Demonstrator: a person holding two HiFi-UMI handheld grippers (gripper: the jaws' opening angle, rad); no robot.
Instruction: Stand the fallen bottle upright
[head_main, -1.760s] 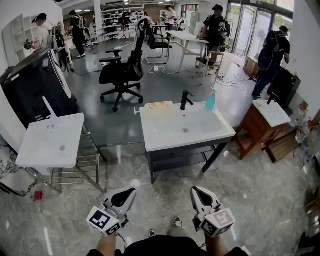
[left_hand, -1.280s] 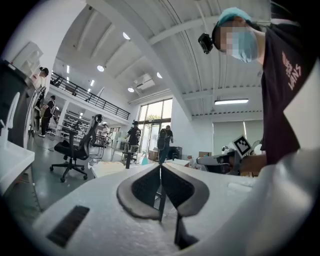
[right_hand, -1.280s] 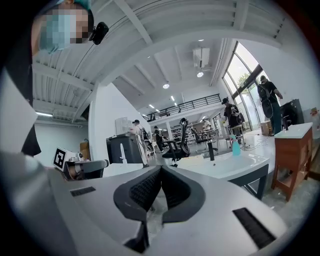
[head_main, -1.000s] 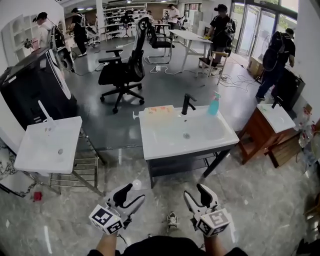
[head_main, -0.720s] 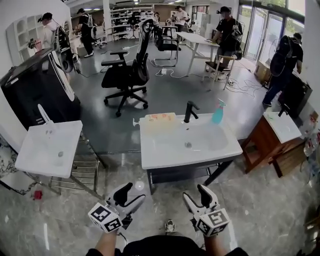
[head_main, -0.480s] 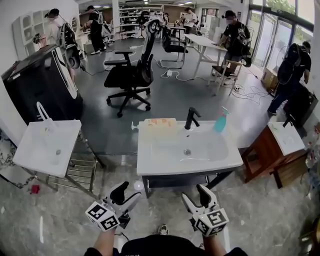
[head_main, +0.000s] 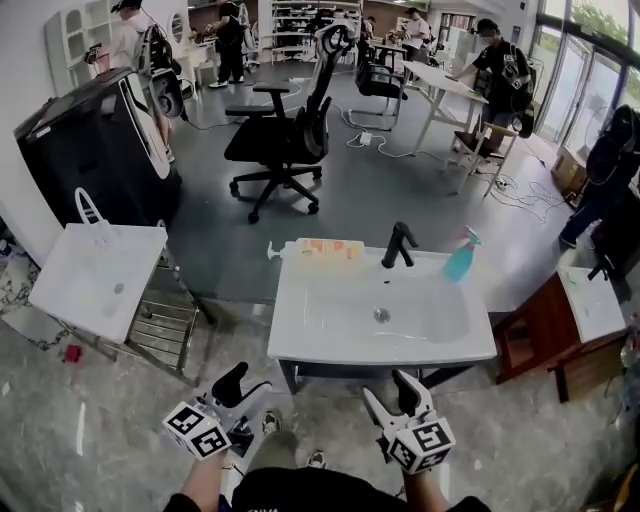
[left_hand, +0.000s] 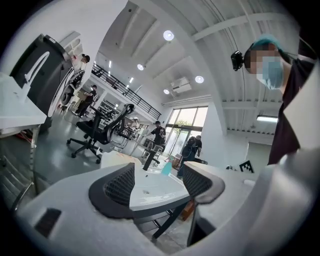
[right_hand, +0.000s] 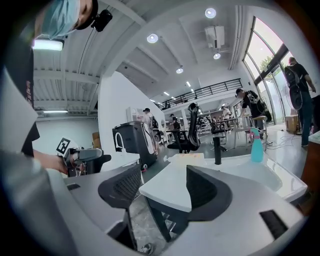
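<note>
- White bottle (head_main: 318, 250) lies on its side along the sink's (head_main: 300, 345) back rim.
- Before the sink, left gripper (head_main: 248, 382) and right gripper (head_main: 388, 390) hover, jaws apart, empty.

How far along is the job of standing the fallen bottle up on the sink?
Nothing is done yet: the bottle lies on its side at the back left of the sink. Nothing is in hand: the left gripper and the right gripper are both open and empty, short of the sink's front edge. Left: reach the bottle, grip it and stand it upright.
</note>
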